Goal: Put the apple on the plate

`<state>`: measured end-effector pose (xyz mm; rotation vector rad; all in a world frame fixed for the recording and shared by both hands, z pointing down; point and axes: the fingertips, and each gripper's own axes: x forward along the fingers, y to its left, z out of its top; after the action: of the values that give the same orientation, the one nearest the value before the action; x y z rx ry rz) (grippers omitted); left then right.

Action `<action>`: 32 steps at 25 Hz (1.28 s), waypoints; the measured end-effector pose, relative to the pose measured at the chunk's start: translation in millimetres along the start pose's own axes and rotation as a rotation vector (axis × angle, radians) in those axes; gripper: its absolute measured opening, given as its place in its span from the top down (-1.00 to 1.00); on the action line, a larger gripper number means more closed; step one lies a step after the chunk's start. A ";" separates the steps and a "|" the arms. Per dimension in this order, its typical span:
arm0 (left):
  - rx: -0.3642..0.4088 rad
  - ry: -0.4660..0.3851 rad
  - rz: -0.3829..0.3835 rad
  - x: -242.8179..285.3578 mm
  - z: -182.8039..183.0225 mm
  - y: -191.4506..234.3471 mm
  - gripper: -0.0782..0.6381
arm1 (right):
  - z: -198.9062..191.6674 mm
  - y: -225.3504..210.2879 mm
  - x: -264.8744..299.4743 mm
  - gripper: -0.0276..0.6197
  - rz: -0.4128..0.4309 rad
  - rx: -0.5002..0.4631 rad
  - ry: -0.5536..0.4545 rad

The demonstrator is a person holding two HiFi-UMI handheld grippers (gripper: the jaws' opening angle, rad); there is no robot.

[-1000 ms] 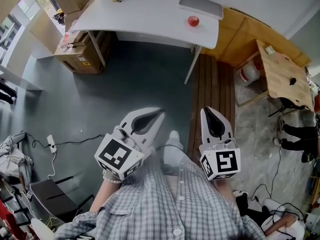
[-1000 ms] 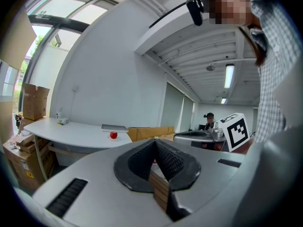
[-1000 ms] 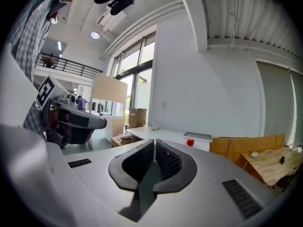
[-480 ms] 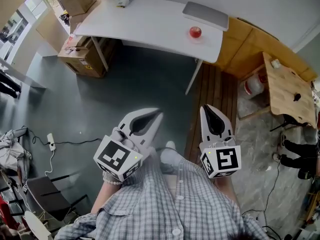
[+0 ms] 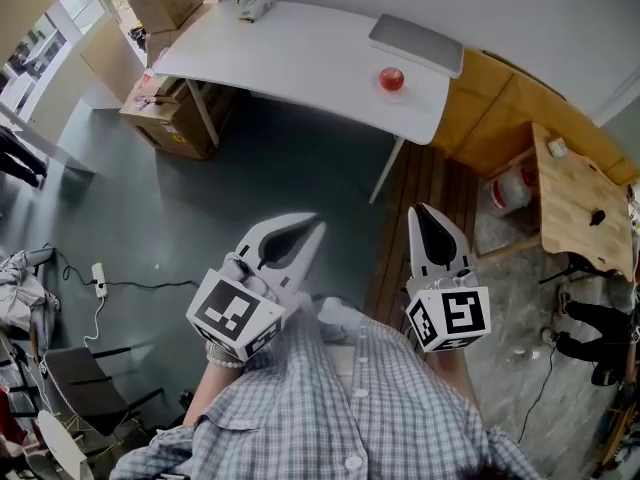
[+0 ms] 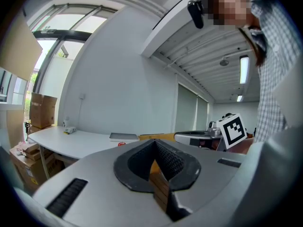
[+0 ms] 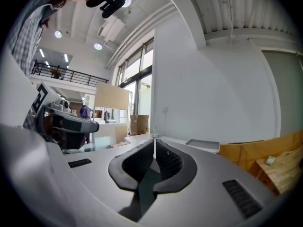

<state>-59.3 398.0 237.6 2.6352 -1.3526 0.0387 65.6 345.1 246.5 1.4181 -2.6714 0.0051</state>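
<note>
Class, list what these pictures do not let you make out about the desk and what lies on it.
- Plate: head view, cannot be told from the white desk around the apple; too small.
- Apple: left gripper view, mostly hidden behind the left gripper itself.
- Small object at the desk's far corner: head view, too small to name.

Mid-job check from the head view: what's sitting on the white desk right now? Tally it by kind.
apple: 1
flat grey slab, laptop-like: 1
small pale object, too small to identify: 1
Total on the white desk: 3
</note>
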 end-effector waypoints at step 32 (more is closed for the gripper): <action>-0.086 -0.015 -0.095 107.3 18.7 55.9 0.76 | -10.6 -84.3 57.5 0.82 -0.106 0.081 0.020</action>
<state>-42.7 276.8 238.6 2.6292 -1.2040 -0.0512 104.4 250.9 258.6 1.5729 -2.6042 0.1189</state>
